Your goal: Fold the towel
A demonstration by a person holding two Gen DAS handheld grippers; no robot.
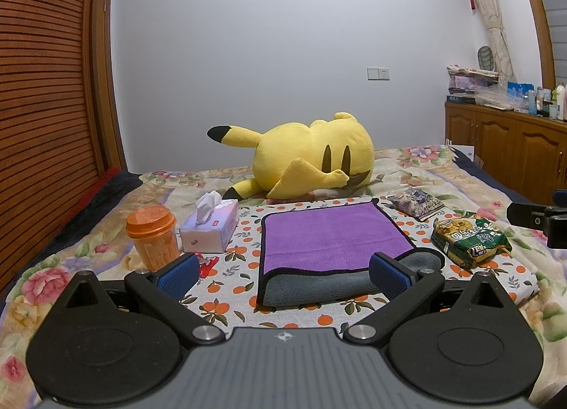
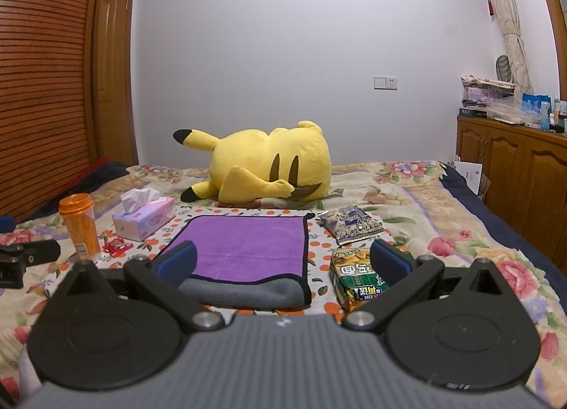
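Both tools, left (image 1: 283, 274) and right (image 2: 283, 263), gape above the towel's (image 1: 329, 231) near edge.

A yellow Pikachu plush (image 1: 304, 157) lies on the floral bed (image 1: 418, 168). Near it on the left stand a tissue box (image 1: 209, 228) and an orange lidded cup (image 1: 153, 237); a green snack bag (image 1: 469, 242) and a purple packet (image 1: 416, 202) lie on the right

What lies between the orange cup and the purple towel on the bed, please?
The tissue box sits between orange cup and towel, with a red wrapper nearer the camera; both views show it.
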